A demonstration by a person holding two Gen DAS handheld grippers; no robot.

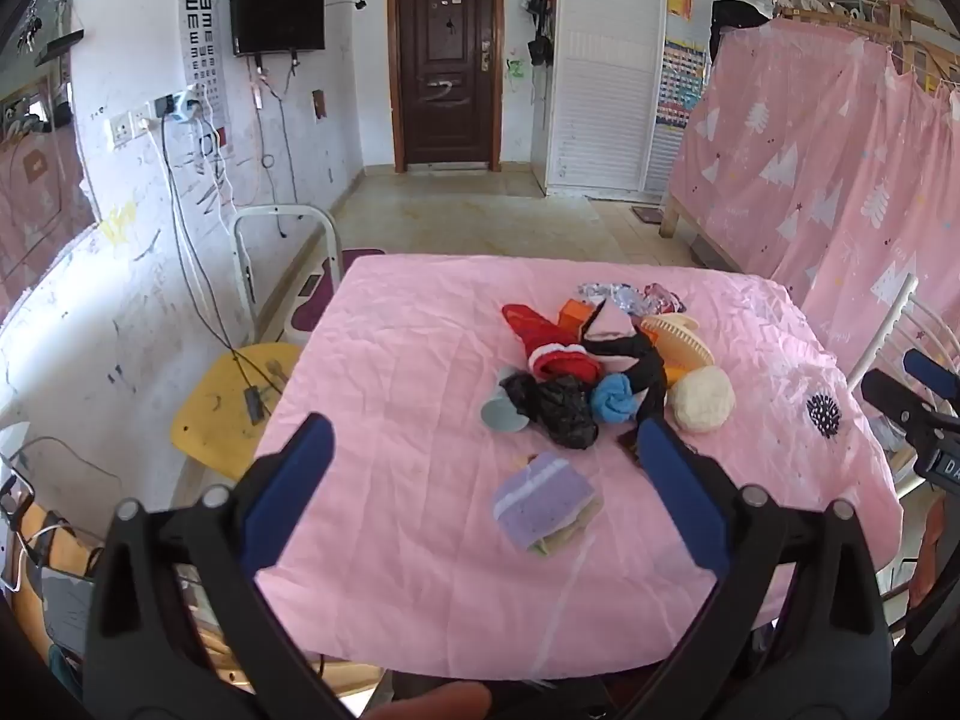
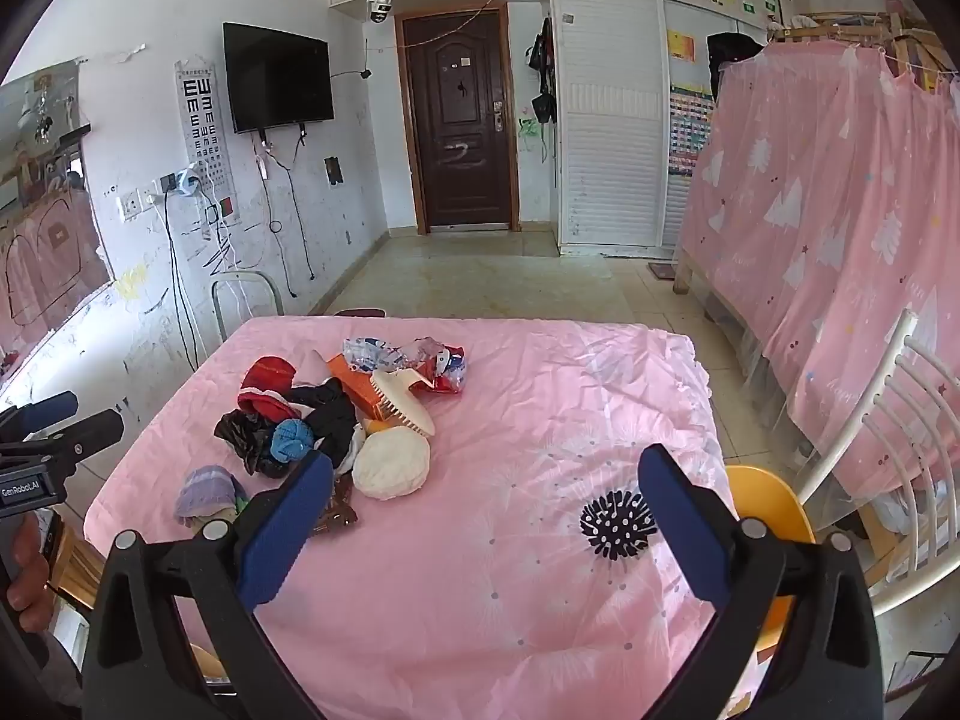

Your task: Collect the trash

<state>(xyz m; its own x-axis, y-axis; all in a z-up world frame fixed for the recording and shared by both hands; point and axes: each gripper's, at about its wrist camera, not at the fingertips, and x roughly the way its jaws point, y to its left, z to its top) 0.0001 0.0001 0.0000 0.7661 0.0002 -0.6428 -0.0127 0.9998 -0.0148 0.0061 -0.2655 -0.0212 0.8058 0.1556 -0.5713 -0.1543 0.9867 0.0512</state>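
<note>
A heap of mixed trash (image 1: 591, 369) lies mid-desk on the pink-covered desk (image 1: 390, 360). The left hand-held gripper (image 1: 486, 468) and right hand-held gripper (image 2: 486, 501) hover before it, both wide open and empty. Collection seems unstarted; next, probably, a reach to the nearest piece.

scuffed white wall (image 2: 150, 30), probably daylit.

The left gripper (image 1: 480, 450) fills the lower part of its own view, its blue-padded jaws spread wide apart and holding nothing. The right gripper (image 2: 486, 480) sits likewise low in its frame, jaws wide and unloaded. A hand (image 2: 27, 576) shows at the lower left.
</note>
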